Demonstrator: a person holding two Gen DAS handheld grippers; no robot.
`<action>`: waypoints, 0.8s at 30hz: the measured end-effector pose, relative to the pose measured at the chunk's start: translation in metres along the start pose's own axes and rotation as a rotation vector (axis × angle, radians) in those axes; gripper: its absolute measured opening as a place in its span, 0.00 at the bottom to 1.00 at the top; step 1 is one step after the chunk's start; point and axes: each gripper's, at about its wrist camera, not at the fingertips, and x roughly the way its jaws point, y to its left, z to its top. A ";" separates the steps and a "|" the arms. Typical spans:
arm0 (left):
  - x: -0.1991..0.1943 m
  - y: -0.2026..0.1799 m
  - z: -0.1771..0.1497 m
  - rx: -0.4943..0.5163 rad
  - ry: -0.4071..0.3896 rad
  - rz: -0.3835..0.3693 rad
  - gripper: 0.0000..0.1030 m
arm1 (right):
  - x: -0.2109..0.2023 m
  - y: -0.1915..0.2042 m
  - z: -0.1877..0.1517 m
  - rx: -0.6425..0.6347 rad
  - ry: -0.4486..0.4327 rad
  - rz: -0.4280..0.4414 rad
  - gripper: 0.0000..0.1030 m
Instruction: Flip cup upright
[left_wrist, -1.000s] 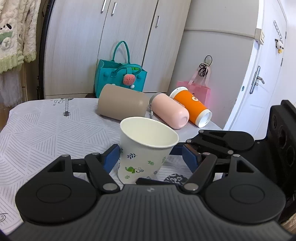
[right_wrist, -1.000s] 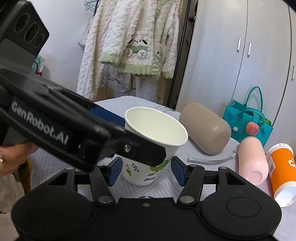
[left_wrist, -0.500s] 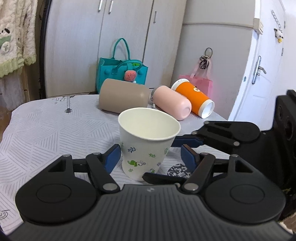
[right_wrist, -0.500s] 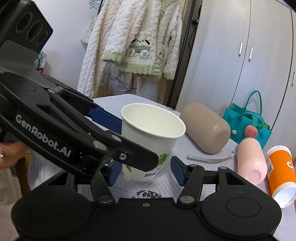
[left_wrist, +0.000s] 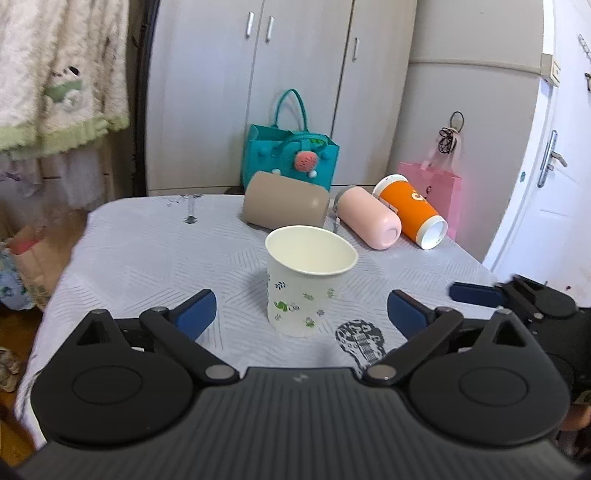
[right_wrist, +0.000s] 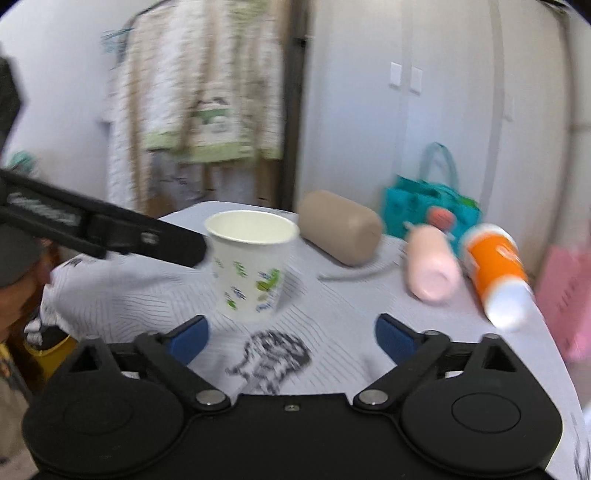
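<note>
Upright on patterned white tablecloth (left_wrist: 147, 258): white leaf-printed paper cup (left_wrist: 308, 284). At six o'clock, left gripper (left_wrist: 301, 308) and right gripper (right_wrist: 291, 334), both spread, empty.

Bare cloth around cup (left_wrist: 308, 286); tan bottle (left_wrist: 286, 201) close behind.

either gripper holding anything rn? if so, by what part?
Nothing held. Left gripper and right gripper are both open, and the paper cup stands upright on the table, clear of all fingers.
</note>
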 end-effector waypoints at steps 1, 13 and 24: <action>-0.006 -0.004 -0.001 0.002 0.000 0.009 1.00 | -0.008 0.001 0.000 0.017 0.002 -0.013 1.00; -0.064 -0.023 -0.007 -0.007 0.053 0.183 1.00 | -0.072 0.009 0.011 0.113 0.024 -0.154 1.00; -0.087 -0.033 -0.013 -0.018 0.069 0.224 1.00 | -0.097 0.019 0.012 0.145 0.040 -0.211 1.00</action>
